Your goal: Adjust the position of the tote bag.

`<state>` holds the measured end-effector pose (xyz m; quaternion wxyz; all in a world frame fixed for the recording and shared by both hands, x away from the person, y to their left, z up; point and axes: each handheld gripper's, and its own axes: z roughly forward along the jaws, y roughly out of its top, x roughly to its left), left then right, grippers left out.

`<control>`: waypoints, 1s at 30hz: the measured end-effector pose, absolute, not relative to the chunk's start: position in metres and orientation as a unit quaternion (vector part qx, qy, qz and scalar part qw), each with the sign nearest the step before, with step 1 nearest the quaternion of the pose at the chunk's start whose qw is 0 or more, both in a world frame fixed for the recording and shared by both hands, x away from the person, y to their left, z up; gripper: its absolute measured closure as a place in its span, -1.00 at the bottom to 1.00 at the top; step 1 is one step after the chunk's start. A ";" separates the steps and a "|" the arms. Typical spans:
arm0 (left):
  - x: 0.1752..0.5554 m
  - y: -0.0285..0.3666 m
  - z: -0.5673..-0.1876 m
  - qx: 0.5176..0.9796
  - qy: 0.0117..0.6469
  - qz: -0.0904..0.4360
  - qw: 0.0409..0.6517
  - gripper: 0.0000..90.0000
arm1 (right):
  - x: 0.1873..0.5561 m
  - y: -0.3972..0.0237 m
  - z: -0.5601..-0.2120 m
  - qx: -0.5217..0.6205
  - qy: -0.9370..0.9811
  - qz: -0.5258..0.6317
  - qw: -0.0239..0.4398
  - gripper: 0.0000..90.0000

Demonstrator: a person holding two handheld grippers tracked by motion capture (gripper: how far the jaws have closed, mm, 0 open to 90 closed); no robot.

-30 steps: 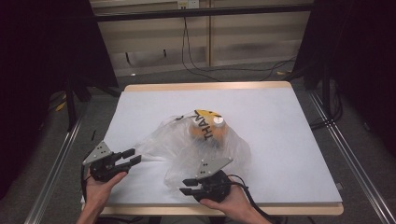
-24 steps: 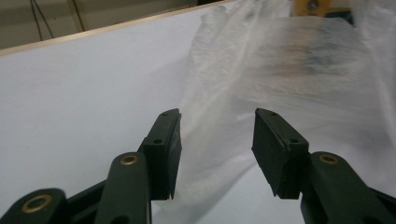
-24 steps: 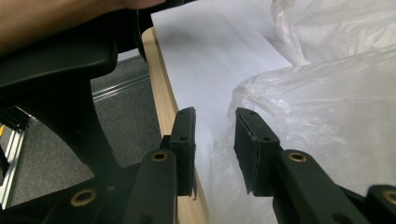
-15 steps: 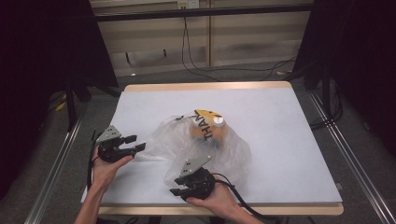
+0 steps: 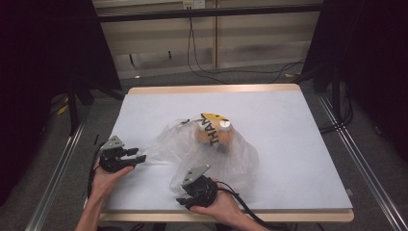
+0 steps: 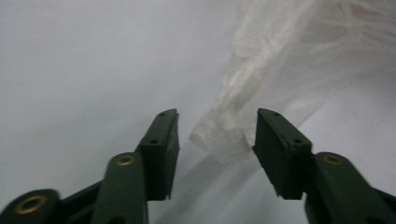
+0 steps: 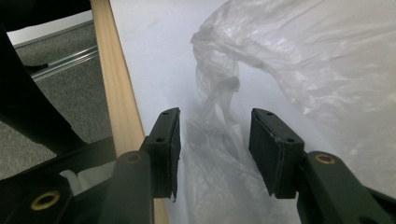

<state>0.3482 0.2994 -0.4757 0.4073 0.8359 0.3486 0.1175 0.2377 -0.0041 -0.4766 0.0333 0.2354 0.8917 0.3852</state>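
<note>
Left gripper: wide open, holds nothing; close gently on the bag handle.
Right gripper: open, empty; pinch the plastic bag.

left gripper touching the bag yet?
Apart. In the left gripper view the left gripper is open, and the bag tip sits between the jaws with gaps on both sides.

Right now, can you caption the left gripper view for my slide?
Open left gripper, fingers either side of a twisted end of the clear plastic bag on the white table.
</note>
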 end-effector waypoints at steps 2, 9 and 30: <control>0.349 0.297 -0.478 0.842 0.343 0.111 0.401 0.14 | 0.237 -0.003 -0.478 0.233 0.894 0.381 0.040 0.23; 0.348 0.295 -0.482 0.846 0.344 0.106 0.393 0.45 | 0.234 -0.004 -0.477 0.228 0.898 0.372 0.055 0.50; 0.342 0.297 -0.472 0.829 0.329 0.079 0.445 0.88 | 0.234 -0.023 -0.459 0.201 0.882 0.422 0.050 1.00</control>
